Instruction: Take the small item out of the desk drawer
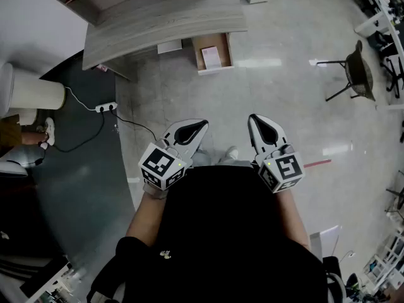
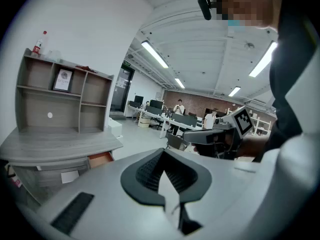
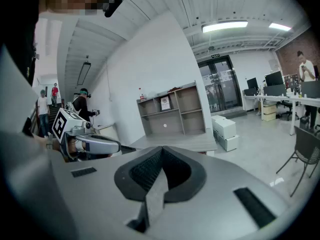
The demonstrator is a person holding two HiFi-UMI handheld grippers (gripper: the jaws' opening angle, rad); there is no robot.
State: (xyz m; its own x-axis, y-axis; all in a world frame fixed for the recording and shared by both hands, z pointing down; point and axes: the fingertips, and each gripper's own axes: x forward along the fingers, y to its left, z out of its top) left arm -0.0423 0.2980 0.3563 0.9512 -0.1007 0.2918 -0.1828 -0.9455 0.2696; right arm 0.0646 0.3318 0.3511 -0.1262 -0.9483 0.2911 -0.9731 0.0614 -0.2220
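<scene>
Hanging side by side near the person's chest, two grippers, the left gripper (image 1: 199,127) and the right gripper (image 1: 254,120), each keep their jaws clenched together on nothing. Far ahead, under the grey surface (image 1: 158,21), one drawer (image 1: 228,48) stands open, with one small pale item (image 1: 211,57) lying inside.

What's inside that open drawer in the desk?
A flat pale item lies in the drawer. The drawer's back is covered by the desk, so more could hide there.

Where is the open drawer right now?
In the head view, the open drawer sticks out from the grey desk's right end at top centre, ahead of the left gripper and right gripper.
</scene>
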